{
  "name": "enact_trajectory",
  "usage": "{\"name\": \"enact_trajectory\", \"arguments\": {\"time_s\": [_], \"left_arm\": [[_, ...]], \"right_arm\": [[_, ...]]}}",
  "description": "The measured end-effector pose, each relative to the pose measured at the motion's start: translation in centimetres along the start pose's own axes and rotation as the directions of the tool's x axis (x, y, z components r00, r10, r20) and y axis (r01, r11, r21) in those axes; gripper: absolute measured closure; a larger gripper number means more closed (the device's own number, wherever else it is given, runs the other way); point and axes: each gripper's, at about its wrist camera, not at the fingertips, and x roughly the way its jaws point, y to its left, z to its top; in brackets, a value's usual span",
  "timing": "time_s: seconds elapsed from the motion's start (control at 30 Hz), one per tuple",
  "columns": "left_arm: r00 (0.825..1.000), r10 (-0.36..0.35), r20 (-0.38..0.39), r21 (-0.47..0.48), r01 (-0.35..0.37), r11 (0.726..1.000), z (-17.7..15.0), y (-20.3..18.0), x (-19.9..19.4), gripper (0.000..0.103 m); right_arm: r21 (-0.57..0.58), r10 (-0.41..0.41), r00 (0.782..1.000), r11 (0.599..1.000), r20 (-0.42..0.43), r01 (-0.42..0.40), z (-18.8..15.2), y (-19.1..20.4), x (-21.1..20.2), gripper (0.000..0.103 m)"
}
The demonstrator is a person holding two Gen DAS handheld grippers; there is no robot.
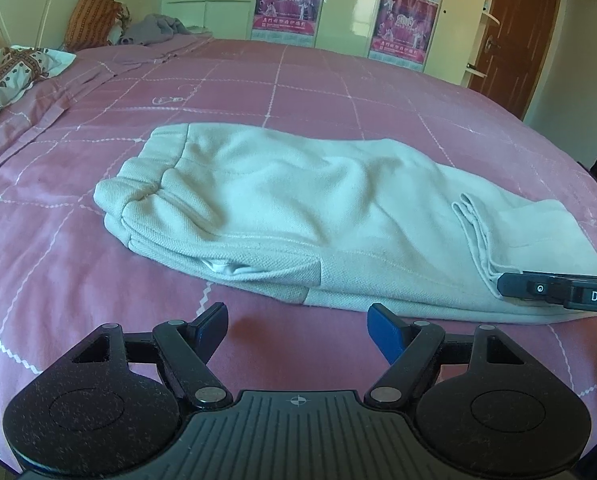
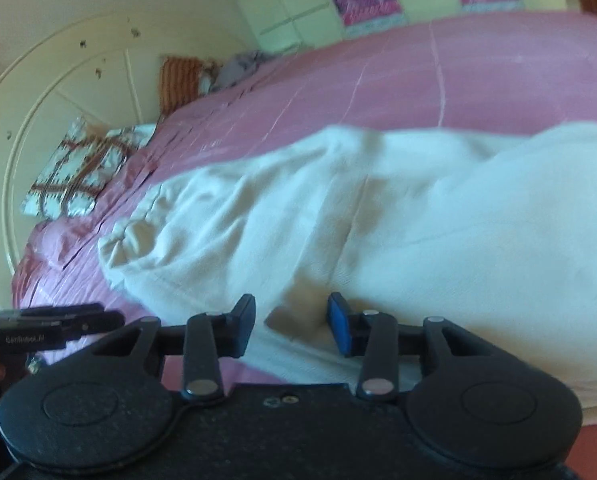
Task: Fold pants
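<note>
Pants (image 1: pixel 298 208) folded over on bed (image 1: pixel 338 84). Left gripper (image 1: pixel 298 330) released, empty. Right gripper (image 2: pixel 291 326) parted over cloth, nothing pinched. Next, likely: regrasp for another fold.

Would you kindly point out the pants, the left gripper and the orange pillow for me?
pants (image 1: pixel 298 200), left wrist view, middle of the top layer.
left gripper (image 1: pixel 297 330), left wrist view, midway between its fingertips.
orange pillow (image 1: pixel 90 16), left wrist view, its front face.
</note>
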Motion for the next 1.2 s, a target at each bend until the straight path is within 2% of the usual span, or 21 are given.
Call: {"name": "enact_trajectory", "arguments": {"time_s": [0.03,0.07,0.13,0.23,0.37,0.43,0.47,0.53,0.57,0.63,0.7,0.77,0.83,0.87,0.93,0.97,1.03,1.07,1.13,1.2], "left_arm": [[1.0,-0.019,0.02,-0.019,0.02,1.0,0.3,-0.2,-0.2,0.027],[0.998,-0.042,0.044,-0.037,0.044,0.998,0.6,-0.6,-0.5,0.027],[0.992,-0.095,0.08,-0.033,0.098,0.995,1.4,-2.3,-0.4,0.027],[0.978,-0.198,0.07,0.003,0.198,0.98,2.6,-6.3,1.4,0.027],[0.952,-0.306,0.015,0.023,0.306,0.952,2.9,-11.5,4.8,0.027],[0.957,-0.285,-0.055,0.02,0.287,0.958,1.9,-13.0,7.1,0.027],[0.966,-0.243,-0.092,0.032,0.246,0.969,1.1,-13.3,8.2,0.035],[0.972,-0.221,-0.079,0.073,0.227,0.971,0.5,-13.7,7.5,0.035],[0.975,-0.21,-0.073,0.083,0.215,0.973,1.0,-13.8,6.9,0.036],[0.983,-0.185,0.004,0.126,0.183,0.975,2.3,-14.3,5.8,0.036],[0.983,-0.182,0.038,0.143,0.175,0.974,4.4,-15.0,6.4,0.036],[0.978,-0.206,0.02,0.091,0.204,0.975,6.3,-15.2,8.4,0.036],[0.98,-0.191,-0.061,0.066,0.195,0.979,6.8,-15.5,11.5,0.036],[0.977,-0.178,-0.118,0.063,0.186,0.98,6.5,-15.4,13.2,0.036],[0.975,-0.194,-0.104,0.057,0.2,0.978,5.8,-15.1,13.6,0.035],[0.978,-0.182,-0.105,0.062,0.189,0.98,5.8,-15.2,12.9,0.035],[0.979,-0.196,-0.047,0.065,0.199,0.978,5.4,-14.9,10.3,0.035],[0.98,-0.199,-0.028,0.074,0.2,0.977,4.8,-14.7,9.2,0.035],[0.979,-0.177,-0.099,0.104,0.187,0.977,2.7,-14.4,9.1,0.035],[0.98,-0.185,-0.066,0.124,0.193,0.973,1.4,-13.5,7.6,0.035]], "right_arm": [[-0.037,-0.007,1.0,0.999,0.013,0.008,0.0,0.6,-0.3,0.06],[-0.034,0.012,0.999,0.999,0.042,-0.01,0.2,0.5,-1.1,0.067],[-0.012,0.008,0.993,1.0,0.12,-0.007,0.8,-0.5,-3.4,0.069],[0.025,-0.123,0.97,0.992,0.209,0.121,1.8,-3.5,-7.1,0.072],[0.072,-0.307,0.918,0.952,0.251,0.298,2.4,-7.5,-10.8,0.075],[0.083,-0.353,0.907,0.936,0.228,0.343,1.6,-8.9,-11.3,0.082],[0.08,-0.384,0.903,0.923,0.191,0.376,1.0,-9.5,-10.9,0.086],[0.061,-0.436,0.899,0.899,0.044,0.433,-0.5,-11.2,-8.8,0.089],[0.048,-0.429,0.903,0.903,0.036,0.427,-1.0,-11.7,-8.5,0.091],[0.04,-0.422,0.905,0.906,0.052,0.421,-0.5,-11.9,-8.9,0.09],[0.058,-0.396,0.909,0.918,0.128,0.392,0.9,-12.3,-9.4,0.087],[0.068,-0.393,0.905,0.92,0.163,0.387,3.4,-13.1,-8.8,0.087],[0.056,-0.394,0.903,0.919,0.17,0.39,5.6,-13.8,-7.4,0.087],[0.054,-0.405,0.903,0.914,0.145,0.401,6.5,-14.8,-6.1,0.086],[0.048,-0.414,0.91,0.91,0.036,0.412,7.1,-16.7,-3.2,0.086],[0.046,-0.404,0.914,0.915,0.034,0.402,6.8,-17.1,-2.9,0.086],[0.021,-0.421,0.906,0.907,0.039,0.42,6.7,-15.9,-4.0,0.084],[0.016,-0.413,0.907,0.911,0.081,0.413,6.1,-15.0,-5.4,0.076],[0.029,-0.391,0.911,0.92,0.133,0.391,4.2,-14.1,-7.3,0.072],[0.013,-0.41,0.911,0.912,0.047,0.41,1.5,-14.6,-6.7,0.071]]}}
